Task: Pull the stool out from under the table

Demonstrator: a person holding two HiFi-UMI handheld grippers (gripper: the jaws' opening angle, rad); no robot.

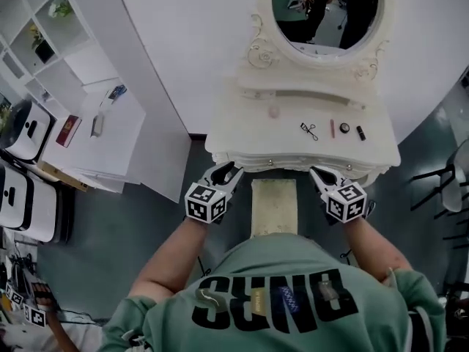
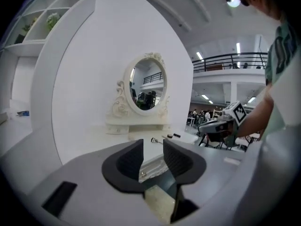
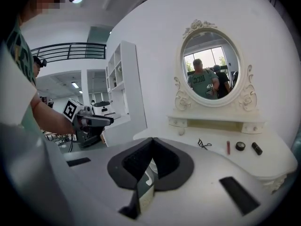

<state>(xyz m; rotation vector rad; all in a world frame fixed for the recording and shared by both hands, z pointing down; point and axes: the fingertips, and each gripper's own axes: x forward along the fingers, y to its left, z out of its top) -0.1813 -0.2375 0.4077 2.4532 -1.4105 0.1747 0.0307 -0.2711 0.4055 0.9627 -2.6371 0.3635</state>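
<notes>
Stool (image 1: 274, 207) under dressing table (image 1: 242, 119) | left fingers (image 2: 129, 159) spread | right fingers (image 3: 139, 161) pressed together

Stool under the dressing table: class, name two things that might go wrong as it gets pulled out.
1. Neither the left gripper nor the right gripper holds the stool yet; a shallow grip on its seat edge could slip.
2. A jolt against the table might roll the slim red tube off.
</notes>
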